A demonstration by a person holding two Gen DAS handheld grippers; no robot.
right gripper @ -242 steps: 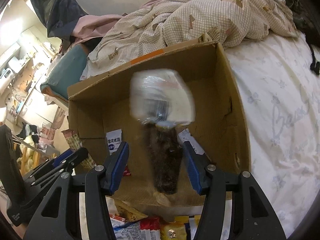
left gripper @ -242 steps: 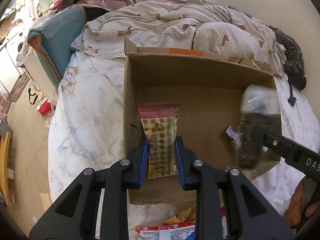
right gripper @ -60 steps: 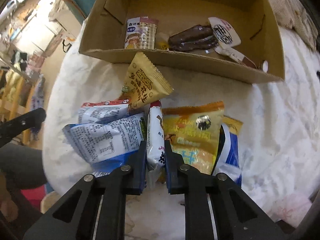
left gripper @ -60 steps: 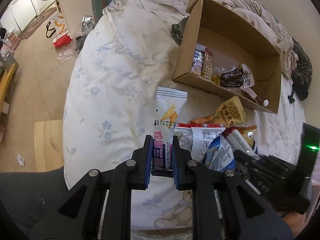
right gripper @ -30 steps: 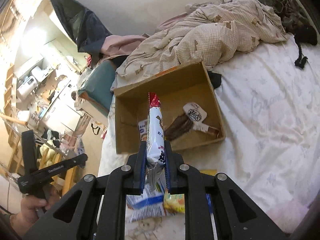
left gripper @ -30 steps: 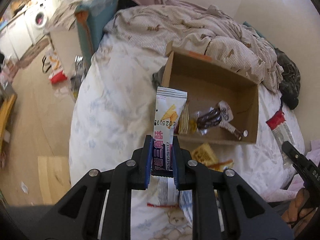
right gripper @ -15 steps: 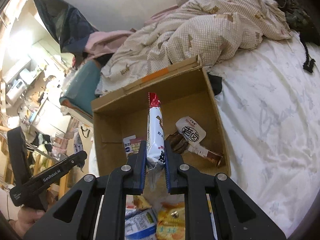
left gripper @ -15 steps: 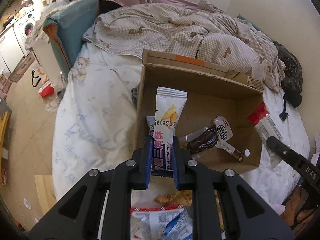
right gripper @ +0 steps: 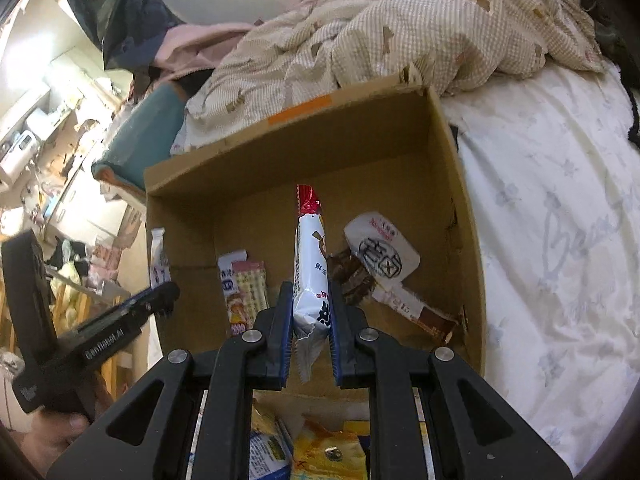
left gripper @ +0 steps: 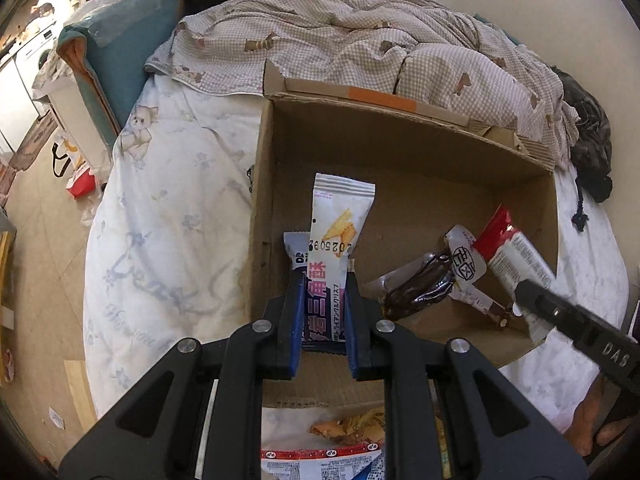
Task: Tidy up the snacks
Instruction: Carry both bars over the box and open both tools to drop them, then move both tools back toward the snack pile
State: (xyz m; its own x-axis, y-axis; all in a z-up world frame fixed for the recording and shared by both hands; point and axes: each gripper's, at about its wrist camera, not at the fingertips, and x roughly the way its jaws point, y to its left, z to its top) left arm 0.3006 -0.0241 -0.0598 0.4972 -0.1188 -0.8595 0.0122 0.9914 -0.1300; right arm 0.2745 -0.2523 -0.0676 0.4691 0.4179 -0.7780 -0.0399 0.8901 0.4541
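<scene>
An open cardboard box rests on the bed. My left gripper is shut on a white and purple snack packet, held upright over the box's left end. My right gripper is shut on a white packet with a red top, held over the middle of the box; that packet also shows at the right in the left wrist view. Inside the box lie a dark chocolate snack with a round white label and two small packets by the left wall.
Loose snack packets lie on the white floral sheet in front of the box. A checked duvet is piled behind it, a teal cushion to the left, dark clothing at the far right. The bed edge and floor lie left.
Both grippers have carried their packets forward and down; the box has grown in both views, and the packets now hang over its inside rather than in front of it.
</scene>
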